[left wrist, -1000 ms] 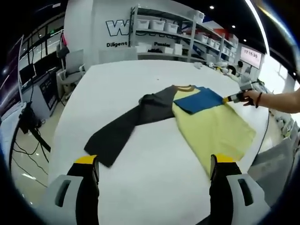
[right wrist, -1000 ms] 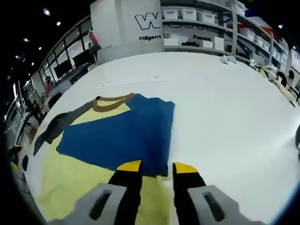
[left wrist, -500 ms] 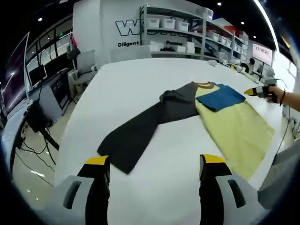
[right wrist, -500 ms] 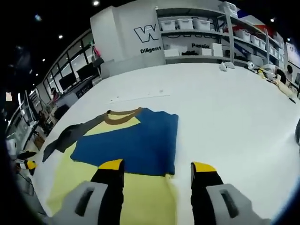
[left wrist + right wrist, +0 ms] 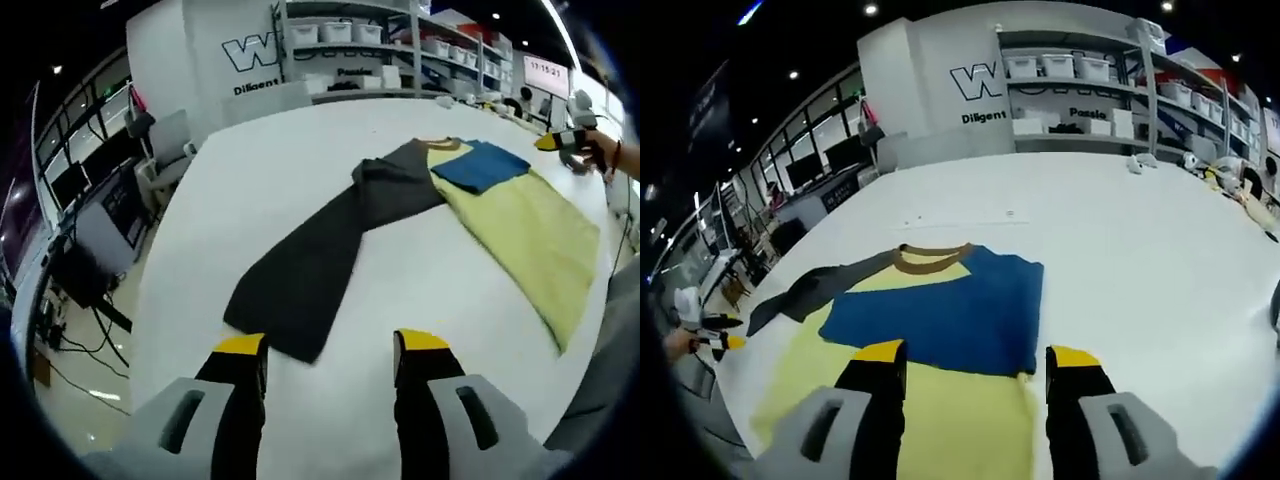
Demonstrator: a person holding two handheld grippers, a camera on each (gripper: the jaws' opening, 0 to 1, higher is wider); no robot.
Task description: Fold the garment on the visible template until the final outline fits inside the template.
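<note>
A yellow shirt (image 5: 525,225) with a brown collar (image 5: 932,260) lies flat on the white table (image 5: 250,180). Its blue sleeve (image 5: 940,315) is folded across the chest. Its dark grey sleeve (image 5: 310,275) stretches out straight, and its cuff end lies just beyond my left gripper (image 5: 330,345), which is open and holds nothing. My right gripper (image 5: 976,352) hovers open over the yellow body (image 5: 960,420), near the blue sleeve's lower edge. In the left gripper view a hand holds the right gripper (image 5: 555,140) past the shirt. The left gripper (image 5: 715,342) shows at the table's left edge in the right gripper view.
Shelves with white bins (image 5: 1070,70) and a wall with lettering stand behind the table. Desks, chairs and cables (image 5: 95,250) fill the floor by the table's left edge. Faint marks (image 5: 960,215) lie on the table beyond the collar. Small items (image 5: 1140,165) sit at the far right.
My right gripper opened and let go of the blue sleeve, then drew back a little. My left gripper moved closer to the grey sleeve's end, its jaws somewhat narrower.
</note>
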